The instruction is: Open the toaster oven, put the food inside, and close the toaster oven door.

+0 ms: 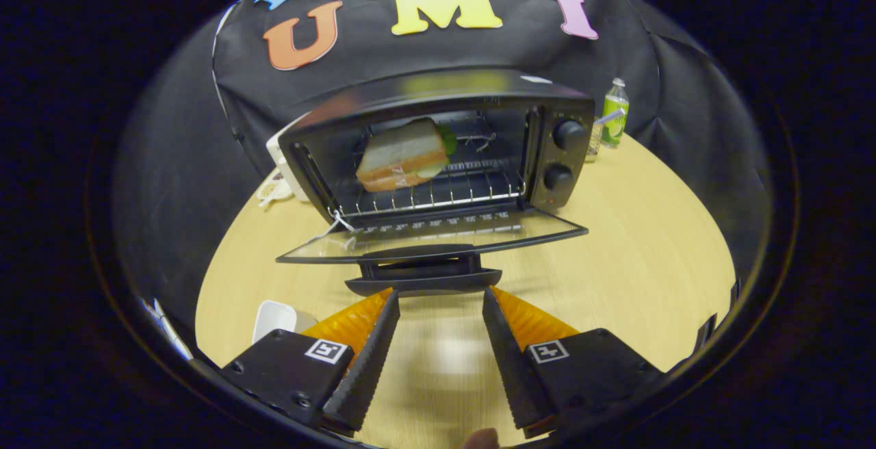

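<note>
1. Nearest the lens, the tongs [441, 298] stand spread apart with nothing between their fingers, only bare pale wooden surface [643, 264] showing in the gap.
2. Just ahead of the fingertips lies the dark curved handle [423, 281] of the black toaster oven [438, 155], close to the tips; whether it touches them cannot be told.
3. That handle belongs to the glass door [431, 237], which is folded down flat toward the tongs, leaving the oven mouth open.
4. Inside the oven, on the wire rack [438, 192], a sandwich of white bread with brown crust edges and a green leaf [404, 155] leans tilted toward the oven's left side, well beyond the fingers.
5. Two round black knobs [562, 155] sit on the oven's right front panel.
6. Right of the oven stands a green-labelled clear bottle [614, 113]; left of it a white appliance [284, 165] peeks out.
</note>
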Available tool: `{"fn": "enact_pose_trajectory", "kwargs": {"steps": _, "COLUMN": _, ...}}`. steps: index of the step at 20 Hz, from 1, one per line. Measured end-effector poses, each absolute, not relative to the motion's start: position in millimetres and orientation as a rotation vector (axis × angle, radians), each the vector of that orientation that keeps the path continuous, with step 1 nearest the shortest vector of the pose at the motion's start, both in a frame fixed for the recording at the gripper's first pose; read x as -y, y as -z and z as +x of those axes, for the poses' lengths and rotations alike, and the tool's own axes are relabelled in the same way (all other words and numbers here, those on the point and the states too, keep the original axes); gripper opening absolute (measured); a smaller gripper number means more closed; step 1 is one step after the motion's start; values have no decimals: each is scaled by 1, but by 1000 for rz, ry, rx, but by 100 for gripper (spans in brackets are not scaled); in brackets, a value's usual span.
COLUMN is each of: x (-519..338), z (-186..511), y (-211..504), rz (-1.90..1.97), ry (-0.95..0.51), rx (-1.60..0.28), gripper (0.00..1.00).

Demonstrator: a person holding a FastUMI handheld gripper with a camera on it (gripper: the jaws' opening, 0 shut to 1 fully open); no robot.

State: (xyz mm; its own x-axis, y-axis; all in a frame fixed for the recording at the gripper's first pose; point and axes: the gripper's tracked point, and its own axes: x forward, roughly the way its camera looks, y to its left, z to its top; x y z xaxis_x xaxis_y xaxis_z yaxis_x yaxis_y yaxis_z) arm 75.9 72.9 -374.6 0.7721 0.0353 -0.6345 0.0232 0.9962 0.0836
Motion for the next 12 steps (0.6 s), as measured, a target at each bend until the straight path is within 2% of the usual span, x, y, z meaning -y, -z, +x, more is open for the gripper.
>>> {"fn": "enact_pose_trajectory", "kwargs": {"steps": 12, "x": -66, "z": 104, "y": 242, "rz": 26, "ry": -21, "rx": -451, "gripper": 82}}
